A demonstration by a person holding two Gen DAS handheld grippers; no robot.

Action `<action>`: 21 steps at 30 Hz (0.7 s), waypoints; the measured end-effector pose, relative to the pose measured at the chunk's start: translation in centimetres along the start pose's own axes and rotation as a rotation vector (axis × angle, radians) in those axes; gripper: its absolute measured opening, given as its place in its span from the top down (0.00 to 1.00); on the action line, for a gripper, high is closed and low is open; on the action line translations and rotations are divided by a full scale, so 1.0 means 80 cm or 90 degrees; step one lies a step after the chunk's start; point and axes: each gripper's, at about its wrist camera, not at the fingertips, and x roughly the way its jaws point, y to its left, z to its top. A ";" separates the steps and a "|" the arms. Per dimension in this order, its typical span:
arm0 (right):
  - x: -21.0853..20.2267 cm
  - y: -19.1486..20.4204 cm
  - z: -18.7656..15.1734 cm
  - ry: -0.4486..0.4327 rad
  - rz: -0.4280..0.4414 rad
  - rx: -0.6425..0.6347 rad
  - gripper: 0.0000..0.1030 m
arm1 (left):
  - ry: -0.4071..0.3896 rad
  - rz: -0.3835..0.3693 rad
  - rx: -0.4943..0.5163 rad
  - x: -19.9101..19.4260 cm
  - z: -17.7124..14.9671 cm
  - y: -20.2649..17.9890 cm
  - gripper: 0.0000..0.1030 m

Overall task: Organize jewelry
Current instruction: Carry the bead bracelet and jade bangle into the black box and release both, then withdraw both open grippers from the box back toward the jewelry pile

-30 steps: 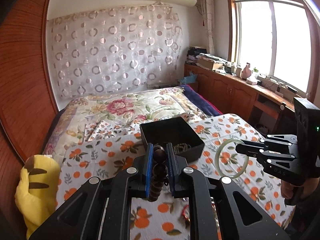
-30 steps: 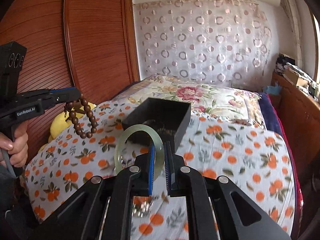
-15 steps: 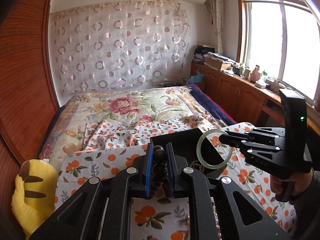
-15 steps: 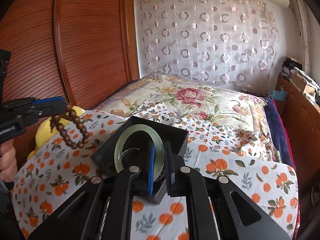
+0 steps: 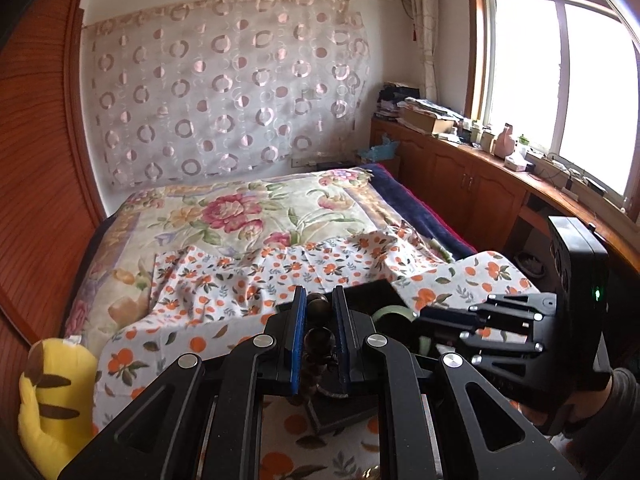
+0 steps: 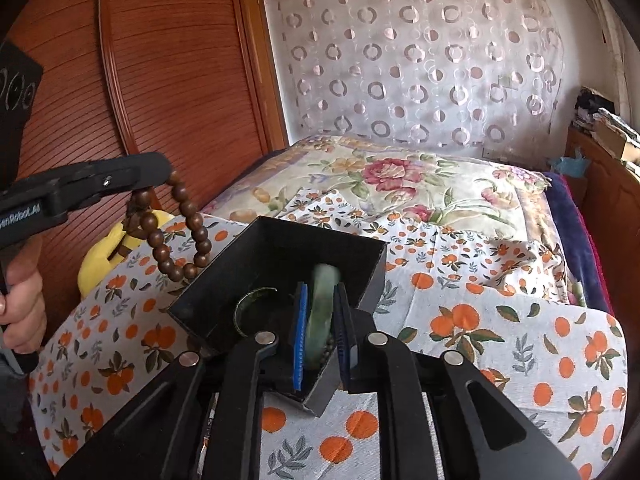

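Over matte black box (image 6: 276, 256), smooth jade bangle (image 6: 322, 312), round wooden beads (image 6: 176, 240)

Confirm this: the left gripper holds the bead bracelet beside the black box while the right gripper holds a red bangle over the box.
Wrong in one respect: the bangle is pale green, not red, as the right wrist view shows. It sits between the right gripper's jaws, which have just been opening, over the black box. The left gripper does hold the bead bracelet beside the box.
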 end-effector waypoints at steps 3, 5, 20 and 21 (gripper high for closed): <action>-0.005 -0.003 -0.001 -0.007 0.002 0.007 0.82 | -0.002 -0.006 0.012 0.008 0.008 -0.010 0.88; -0.008 -0.006 -0.002 -0.012 -0.009 0.008 0.82 | 0.001 -0.008 0.015 0.016 0.010 -0.014 0.88; -0.013 -0.027 -0.001 -0.023 -0.027 0.026 0.82 | 0.060 -0.011 0.001 0.071 -0.004 -0.010 0.88; -0.014 -0.027 -0.002 -0.023 -0.028 0.025 0.82 | 0.058 -0.009 0.003 0.070 -0.004 -0.011 0.88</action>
